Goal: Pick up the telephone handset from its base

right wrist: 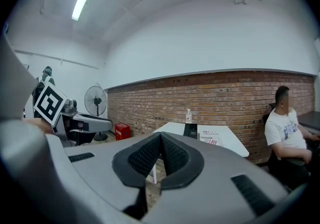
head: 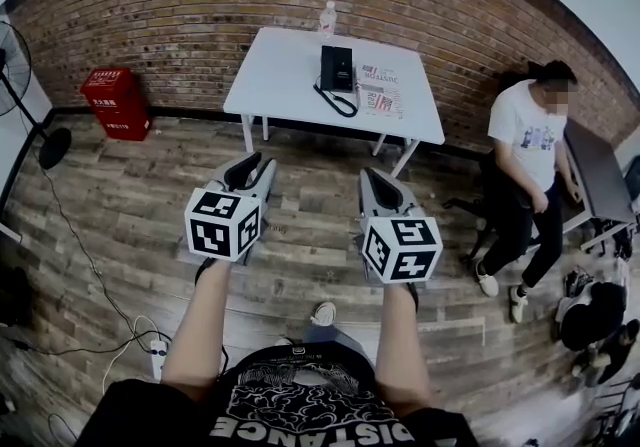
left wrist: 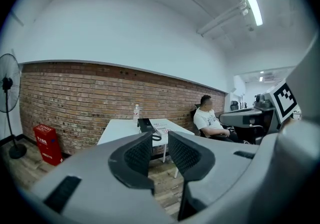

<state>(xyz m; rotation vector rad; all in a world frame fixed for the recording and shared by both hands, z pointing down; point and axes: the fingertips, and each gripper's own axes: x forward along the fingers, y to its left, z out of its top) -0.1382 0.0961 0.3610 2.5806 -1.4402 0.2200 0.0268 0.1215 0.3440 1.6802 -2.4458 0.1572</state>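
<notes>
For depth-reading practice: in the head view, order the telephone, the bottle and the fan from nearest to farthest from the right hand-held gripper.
1. Telephone, on the table.
2. Bottle, at the table's far edge.
3. Fan, far left.

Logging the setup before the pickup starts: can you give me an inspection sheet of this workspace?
Surface: white table, across the wooden floor from both grippers.
Job's things: black telephone on the table, untouched and well ahead of the grippers.
Clutter: printed papers beside the telephone; bottle at the table's far edge.
Grippers: left gripper jaws apart, nothing between them; right gripper jaws together, empty.
Cables: telephone cord looped on the table; floor cable and power strip at left.
Surroundings: brick wall, red box, fan, person right of the table.
</notes>
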